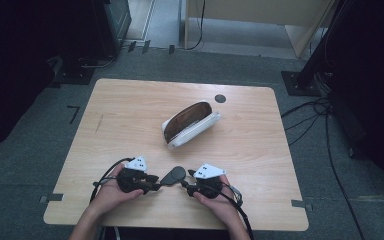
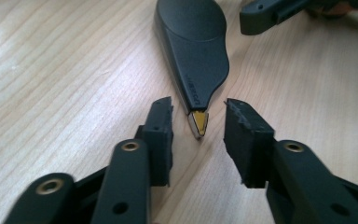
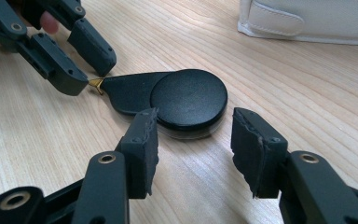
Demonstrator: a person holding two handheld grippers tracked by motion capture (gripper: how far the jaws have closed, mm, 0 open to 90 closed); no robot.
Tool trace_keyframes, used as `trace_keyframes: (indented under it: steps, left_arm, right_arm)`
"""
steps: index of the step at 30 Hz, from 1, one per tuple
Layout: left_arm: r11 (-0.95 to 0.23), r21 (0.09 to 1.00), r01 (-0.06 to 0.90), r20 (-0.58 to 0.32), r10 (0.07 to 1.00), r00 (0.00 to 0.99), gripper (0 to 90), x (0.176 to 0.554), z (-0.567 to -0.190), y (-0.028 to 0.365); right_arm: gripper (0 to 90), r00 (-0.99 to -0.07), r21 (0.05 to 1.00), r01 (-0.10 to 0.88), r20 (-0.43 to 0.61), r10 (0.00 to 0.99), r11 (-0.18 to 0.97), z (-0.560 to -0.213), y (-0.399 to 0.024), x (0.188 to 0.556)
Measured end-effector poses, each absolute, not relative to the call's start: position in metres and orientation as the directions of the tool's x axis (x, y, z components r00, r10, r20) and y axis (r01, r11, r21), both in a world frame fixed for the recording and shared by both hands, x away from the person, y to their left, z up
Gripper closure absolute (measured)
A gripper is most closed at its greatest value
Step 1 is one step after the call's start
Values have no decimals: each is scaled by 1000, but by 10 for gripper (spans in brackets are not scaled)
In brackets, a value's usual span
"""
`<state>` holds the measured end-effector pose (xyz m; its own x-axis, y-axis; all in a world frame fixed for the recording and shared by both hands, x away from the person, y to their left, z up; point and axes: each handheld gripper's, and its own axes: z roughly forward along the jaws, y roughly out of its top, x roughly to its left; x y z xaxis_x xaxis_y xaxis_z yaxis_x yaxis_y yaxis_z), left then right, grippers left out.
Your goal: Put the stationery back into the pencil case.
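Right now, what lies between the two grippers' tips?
A flat black teardrop-shaped tool lies on the table. In the high view, its pointed gold tip faces the left gripper and its round end faces the right gripper.

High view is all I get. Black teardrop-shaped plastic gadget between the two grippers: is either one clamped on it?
Observer: No. In the left gripper view the left gripper stands open, jaws either side of the black gadget's narrow end, with gaps on both sides.
Operator: What's at that narrow end?
Observer: A small gold-coloured metal tip, pointing in between the jaws.
Operator: Right side?
Observer: The right gripper is open too, straddling the round end, with one jaw plainly clear of it.
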<state>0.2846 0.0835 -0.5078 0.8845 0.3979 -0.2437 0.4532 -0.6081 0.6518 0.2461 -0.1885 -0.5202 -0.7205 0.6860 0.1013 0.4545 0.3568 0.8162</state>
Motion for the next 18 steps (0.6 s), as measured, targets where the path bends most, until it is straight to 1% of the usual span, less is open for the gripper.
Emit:
trace_keyframes:
  steps: [3, 7, 12, 15, 18]
  left_arm:
    - [-639, 644, 421, -197, 393, 898, 707, 282, -506, 79]
    - [-648, 644, 408, -168, 401, 901, 806, 280, -506, 77]
    - [-650, 645, 402, -147, 411, 900, 823, 281, -506, 76]
    - [-645, 648, 405, -146, 417, 897, 825, 282, -506, 76]
    - [-636, 653, 412, -154, 421, 894, 826, 283, -506, 76]
  right_arm:
    - [512, -720, 816, 453, 97, 688, 359, -520, -188, 246]
    - [497, -718, 813, 461, 104, 688, 357, -520, -188, 246]
    - [463, -715, 810, 462, 99, 692, 361, -520, -189, 249]
    - [422, -717, 809, 463, 102, 689, 363, -520, -189, 251]
    - [376, -731, 802, 455, 88, 677, 387, -521, -186, 252]
